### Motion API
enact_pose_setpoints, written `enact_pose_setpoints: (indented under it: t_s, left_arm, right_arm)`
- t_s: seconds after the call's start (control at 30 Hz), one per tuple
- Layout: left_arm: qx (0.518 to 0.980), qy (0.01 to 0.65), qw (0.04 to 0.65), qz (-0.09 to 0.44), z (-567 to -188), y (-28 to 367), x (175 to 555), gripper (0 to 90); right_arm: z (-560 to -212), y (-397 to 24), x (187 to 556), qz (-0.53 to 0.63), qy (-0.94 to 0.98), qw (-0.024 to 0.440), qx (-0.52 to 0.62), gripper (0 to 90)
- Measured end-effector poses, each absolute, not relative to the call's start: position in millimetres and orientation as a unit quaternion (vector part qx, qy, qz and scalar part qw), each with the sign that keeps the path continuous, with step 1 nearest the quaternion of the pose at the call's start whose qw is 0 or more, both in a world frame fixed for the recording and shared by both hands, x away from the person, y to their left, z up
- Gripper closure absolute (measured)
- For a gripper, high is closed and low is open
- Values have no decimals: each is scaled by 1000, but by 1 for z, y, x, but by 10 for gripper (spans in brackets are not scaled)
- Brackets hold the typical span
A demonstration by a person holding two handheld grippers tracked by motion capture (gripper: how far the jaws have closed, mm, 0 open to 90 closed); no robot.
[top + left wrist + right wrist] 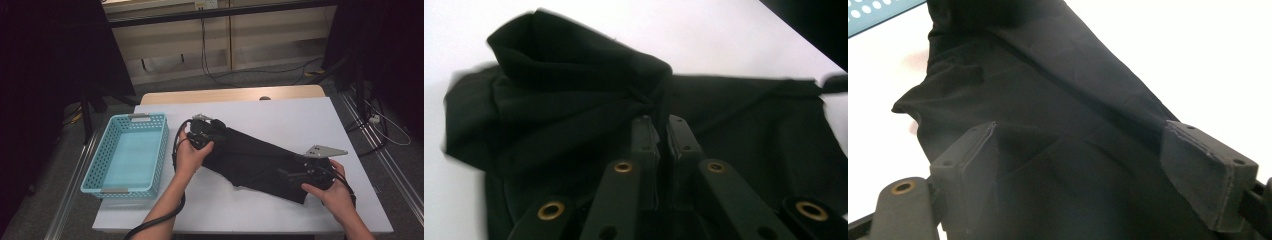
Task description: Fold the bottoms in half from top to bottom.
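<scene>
1. Folding is under way: the left hand-held gripper (663, 131) is pinching a fold of the black cloth (250, 160) lying on the desk (300, 120).
2. The right hand-held gripper (1098, 165) is standing wide over the cloth's other end, gripping nothing.
3. Next, I reckon, it is needing to close there.

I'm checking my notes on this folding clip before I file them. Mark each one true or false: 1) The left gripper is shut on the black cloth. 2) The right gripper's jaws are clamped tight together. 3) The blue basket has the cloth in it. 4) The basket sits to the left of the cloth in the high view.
1) True: the left gripper has its jaws pinched on a fold of the black cloth.
2) False: the right gripper stands with its jaws wide apart, the cloth lying between them.
3) False: the blue basket holds nothing; the cloth lies on the white table.
4) True.
</scene>
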State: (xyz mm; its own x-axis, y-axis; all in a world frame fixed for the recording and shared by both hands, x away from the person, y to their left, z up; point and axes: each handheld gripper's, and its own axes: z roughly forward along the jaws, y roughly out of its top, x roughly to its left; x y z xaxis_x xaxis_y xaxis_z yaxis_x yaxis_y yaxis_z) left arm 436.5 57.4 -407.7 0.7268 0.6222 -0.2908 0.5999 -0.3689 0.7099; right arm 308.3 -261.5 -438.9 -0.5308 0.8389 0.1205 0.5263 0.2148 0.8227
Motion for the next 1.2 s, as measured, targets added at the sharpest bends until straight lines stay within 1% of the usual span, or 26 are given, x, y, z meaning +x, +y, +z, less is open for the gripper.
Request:
enact_pose_setpoints:
  t_s: [0.1,0.2,0.23,0.3,0.4,0.43,0.47,0.5,0.53,0.6,0.67,0.77,0.87,0.93,0.97,1.0,1.1,1.2]
  left_arm:
    - [840,345,418,8,-417,44,424,845]
    - [845,328,423,-13,-425,34,415,833]
    - [852,319,414,-16,-426,31,413,826]
    - [856,306,416,-20,-426,28,410,798]
    - [858,292,423,-23,-424,27,409,686]
    - [855,291,429,-20,-423,27,409,632]
    - [853,291,434,-14,-421,29,410,535]
    - [854,289,431,0,-418,31,411,475]
    - [855,291,430,20,-416,34,412,442]
    - [848,299,437,30,-411,40,415,326]
    - [843,307,440,32,-407,48,418,321]
    - [839,321,436,47,-403,59,423,243]
    - [836,332,434,54,-403,67,425,209]
    - [835,339,430,56,-403,73,427,200]
    - [834,345,426,68,-403,75,427,196]
    - [838,343,421,61,-403,78,429,191]
    - [835,356,415,66,-407,84,430,179]
    - [841,355,404,69,-408,90,432,173]
  right_arm:
    - [-439,-259,309,436,761,181,446,162]
    - [-439,-255,310,434,764,178,444,159]
    - [-439,-253,311,436,764,177,442,159]
    - [-439,-250,311,438,765,176,439,159]
    - [-439,-247,310,436,769,174,434,159]
    - [-438,-247,310,437,769,174,432,159]
    - [-438,-246,310,437,770,174,431,159]
    - [-439,-245,311,438,769,173,433,159]
    - [-439,-245,311,437,770,171,432,159]
    - [-440,-241,313,436,773,169,429,165]
    - [-440,-238,315,436,775,167,425,166]
    - [-439,-231,318,437,778,164,421,181]
    - [-439,-221,321,439,779,159,418,216]
    - [-440,-214,322,437,785,156,409,241]
    - [-439,-211,323,437,788,156,405,260]
    - [-439,-207,324,437,790,154,402,265]
    - [-440,-196,329,432,796,151,396,265]
    - [-441,-187,334,428,803,148,388,260]
